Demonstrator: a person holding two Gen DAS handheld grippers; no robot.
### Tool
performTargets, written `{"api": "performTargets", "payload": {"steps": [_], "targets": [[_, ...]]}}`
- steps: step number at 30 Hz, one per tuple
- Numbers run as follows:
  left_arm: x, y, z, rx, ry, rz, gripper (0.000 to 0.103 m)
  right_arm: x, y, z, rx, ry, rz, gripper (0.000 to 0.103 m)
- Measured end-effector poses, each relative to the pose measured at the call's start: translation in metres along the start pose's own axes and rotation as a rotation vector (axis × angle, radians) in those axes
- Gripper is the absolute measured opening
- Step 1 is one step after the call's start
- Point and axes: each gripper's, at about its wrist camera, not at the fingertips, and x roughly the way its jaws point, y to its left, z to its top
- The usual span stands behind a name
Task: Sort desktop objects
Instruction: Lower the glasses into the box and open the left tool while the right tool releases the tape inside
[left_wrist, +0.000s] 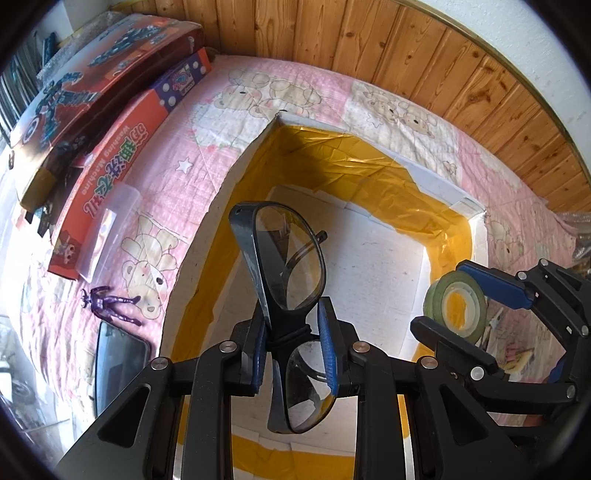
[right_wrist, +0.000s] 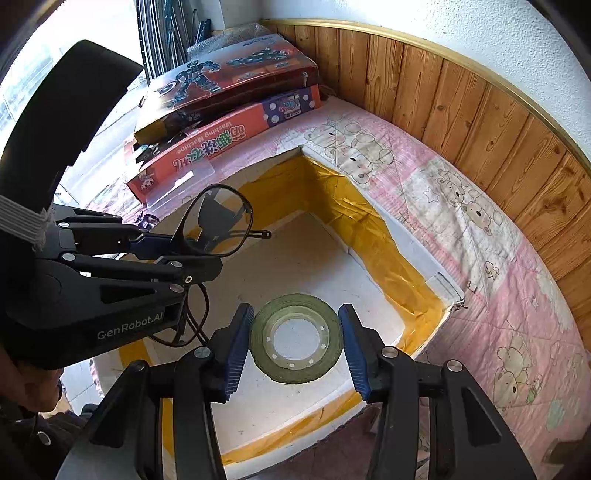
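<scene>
Black-framed glasses (left_wrist: 291, 258) stand upright in my left gripper (left_wrist: 291, 321), whose blue pads are shut on the bridge. They hang over a white foam box (left_wrist: 280, 122) lined with gold tape. My right gripper (right_wrist: 295, 332) is shut on a green tape roll (right_wrist: 295, 373), held flat above the same box (right_wrist: 443, 288). In the left wrist view the right gripper (left_wrist: 461, 306) and its tape roll (left_wrist: 430, 299) show at the right. In the right wrist view the left gripper (right_wrist: 192, 251) with the glasses (right_wrist: 251, 218) sits at the left.
A pink bear-print quilt (left_wrist: 207, 147) covers the surface around the box. Stacked toy boxes (left_wrist: 110, 147) lie at the left, with a clear plastic case (left_wrist: 107, 232), a purple figure (left_wrist: 110, 302) and a dark phone (left_wrist: 118, 365) nearby. A wood-panelled wall (left_wrist: 406, 55) runs behind.
</scene>
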Motion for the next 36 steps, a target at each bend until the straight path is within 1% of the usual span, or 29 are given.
{"api": "performTargets", "payload": {"steps": [6,15,22,26,31,36], "targets": [[0.018,-0.001,0.010,0.002,0.032,0.008,0.026,0.017,-0.007,0.005,-0.009,0.041,0.001,0.049],[0.055,0.001,0.022,0.000,0.109,0.004,0.026,0.049,-0.016,0.012,-0.050,0.142,-0.007,0.049],[0.079,-0.001,0.030,0.006,0.151,0.009,0.026,0.072,-0.019,0.016,-0.059,0.214,-0.033,0.049],[0.092,0.000,0.037,0.004,0.180,-0.012,0.026,0.086,-0.021,0.018,-0.057,0.267,-0.049,0.049],[0.104,0.002,0.046,0.004,0.200,-0.037,0.026,0.100,-0.030,0.018,-0.013,0.326,-0.044,0.049],[0.113,0.006,0.053,0.008,0.185,-0.035,0.026,0.108,-0.032,0.018,0.005,0.365,-0.058,0.049]]}}
